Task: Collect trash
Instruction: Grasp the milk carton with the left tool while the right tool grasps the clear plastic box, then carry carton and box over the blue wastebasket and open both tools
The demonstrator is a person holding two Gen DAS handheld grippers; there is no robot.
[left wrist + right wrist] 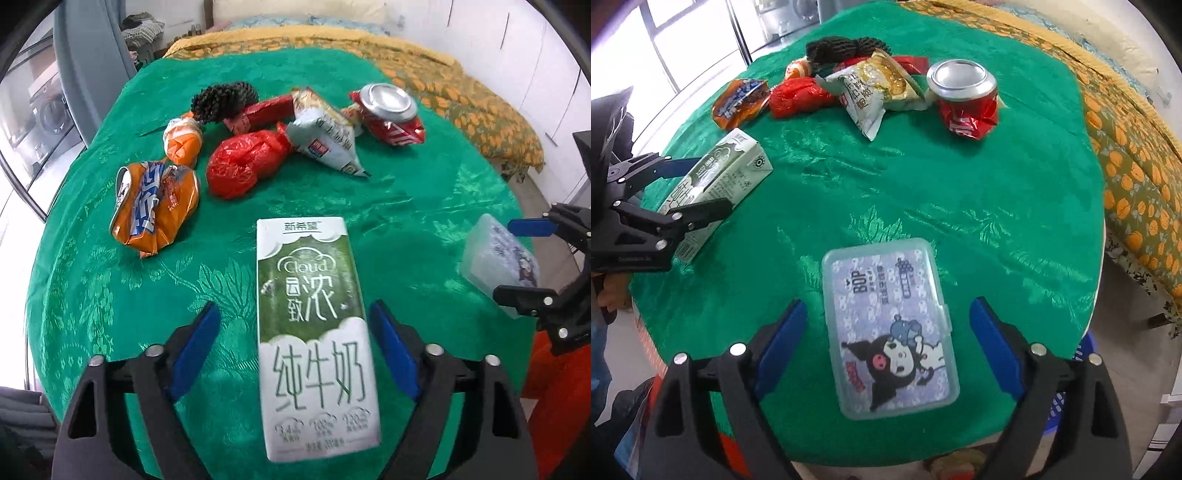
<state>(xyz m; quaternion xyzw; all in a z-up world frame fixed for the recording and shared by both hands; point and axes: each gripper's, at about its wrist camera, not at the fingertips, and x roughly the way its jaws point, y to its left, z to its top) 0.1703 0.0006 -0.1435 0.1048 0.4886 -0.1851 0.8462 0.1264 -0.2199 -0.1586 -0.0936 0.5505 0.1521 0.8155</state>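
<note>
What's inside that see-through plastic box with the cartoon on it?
The clear plastic box lies flat on the green tablecloth with its lid closed. A printed lilac card with a cartoon character fills the top, so whatever lies beneath is hidden.

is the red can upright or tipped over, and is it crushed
Upright and crushed. The red can stands on the green cloth with its silver top facing up, while its red body below is crumpled.

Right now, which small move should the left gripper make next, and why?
Probably close on the milk carton. The left gripper is open, its blue pads on either side of the carton without pressing it, and the carton lies flat on the green cloth.
</note>
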